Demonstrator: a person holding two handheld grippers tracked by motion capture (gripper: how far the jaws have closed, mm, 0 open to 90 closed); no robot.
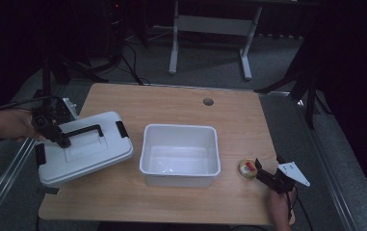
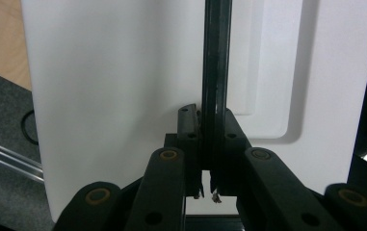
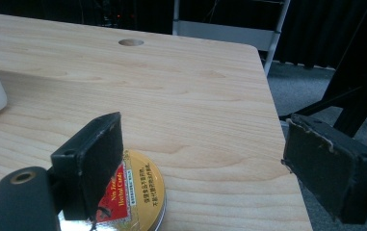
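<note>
White rigid plastic lid [image 1: 87, 149] with black bar handle [image 2: 216, 62], left of open white plastic tub [image 1: 180, 155]: light, slick; left gripper [image 1: 63, 142] clamped on handle. Small round gold tin [image 3: 135, 192] near table's right edge: stiff, slippery; right gripper [image 3: 210, 168] wide open, empty.

A small round gold tin [image 3: 140, 195] lies flat on the wooden table [image 3: 181, 96], and its lid carries the only lettering in sight. A red panel on the lid bears slanted yellow Latin letters; they seem to begin "No", but one black jaw of the right gripper [image 3: 200, 168] covers part of the panel at about 9 o'clock, and the rest cannot be made out. At 3 o'clock from the red panel, several columns of tiny dark Chinese characters run down the gold surface, too small to read. In the high view the tin [image 1: 247, 167] shows its red patch without legible letters.
</note>
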